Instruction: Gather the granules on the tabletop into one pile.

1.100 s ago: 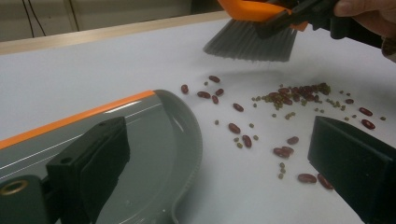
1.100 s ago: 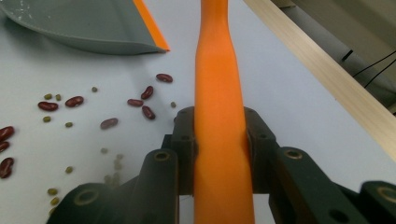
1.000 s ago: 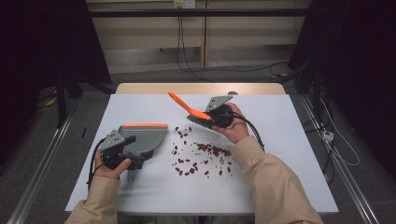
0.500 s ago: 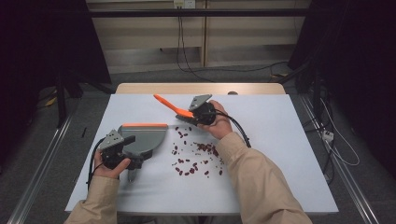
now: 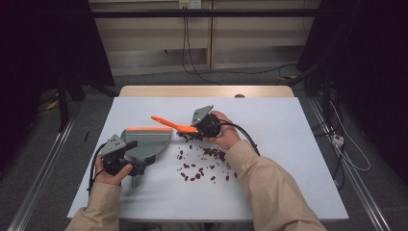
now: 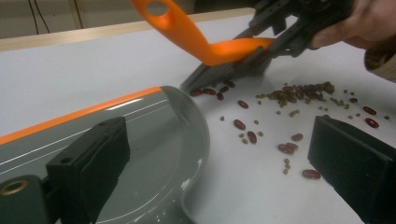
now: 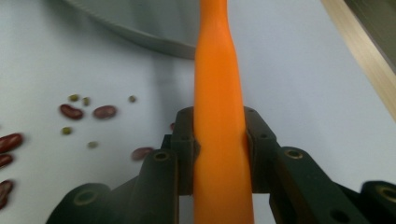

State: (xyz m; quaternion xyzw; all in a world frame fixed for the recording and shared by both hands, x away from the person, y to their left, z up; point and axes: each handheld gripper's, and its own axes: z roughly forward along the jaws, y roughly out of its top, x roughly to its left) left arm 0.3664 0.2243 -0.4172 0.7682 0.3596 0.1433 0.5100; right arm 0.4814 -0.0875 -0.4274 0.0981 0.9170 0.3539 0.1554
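The right gripper [image 5: 201, 126] clamped the orange brush [image 5: 169, 124], bristles down among the beans [image 5: 204, 159] just beside the dustpan [image 5: 146, 140], which the left gripper [image 5: 126, 161] gripped. Sweeping was underway; next, push beans in.

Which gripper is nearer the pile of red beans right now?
Right. The right gripper, shut on the orange brush handle, sits at the far edge of the red beans. The left gripper holds the grey dustpan off to their left.
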